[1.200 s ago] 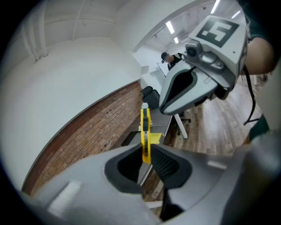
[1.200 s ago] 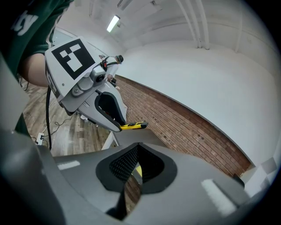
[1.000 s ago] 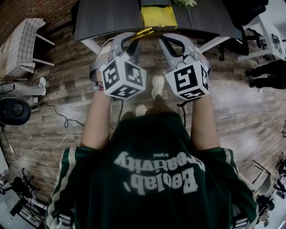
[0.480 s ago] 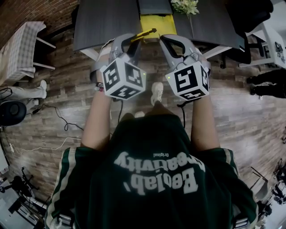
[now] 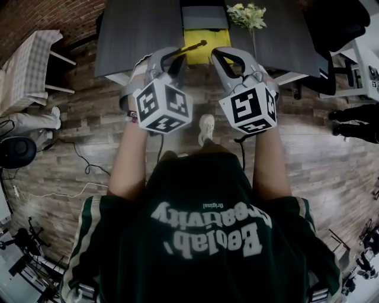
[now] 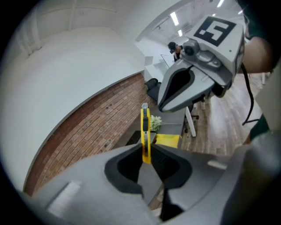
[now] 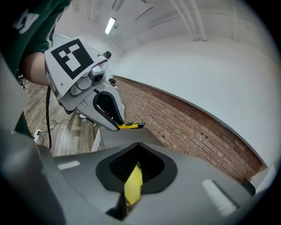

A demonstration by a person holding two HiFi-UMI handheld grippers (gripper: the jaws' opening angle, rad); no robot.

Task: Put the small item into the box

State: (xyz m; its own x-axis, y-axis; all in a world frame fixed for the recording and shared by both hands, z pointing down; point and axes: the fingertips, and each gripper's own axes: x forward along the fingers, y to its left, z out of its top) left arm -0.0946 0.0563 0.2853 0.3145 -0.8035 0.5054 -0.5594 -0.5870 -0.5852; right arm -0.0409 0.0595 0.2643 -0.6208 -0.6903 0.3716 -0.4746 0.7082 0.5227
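**Utility knife gripped near the yellow box**

The yellow utility knife (image 6: 145, 127) is sticking out of the left gripper (image 6: 145, 154), whose jaws are clamping its lower end. It is hovering at the edge of the yellow box (image 5: 208, 36) on the dark table (image 5: 136, 29) (flowers (image 5: 247, 15) beside it). The right gripper (image 7: 133, 176) is hanging alongside, jaws seemingly closed on nothing.

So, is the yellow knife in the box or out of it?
Out. The knife is clamped between the left gripper's jaws, not lying in the yellow box on the table.

Yellow cutter (image 6: 145, 132); box (image 5: 214, 38) seemingly yellow
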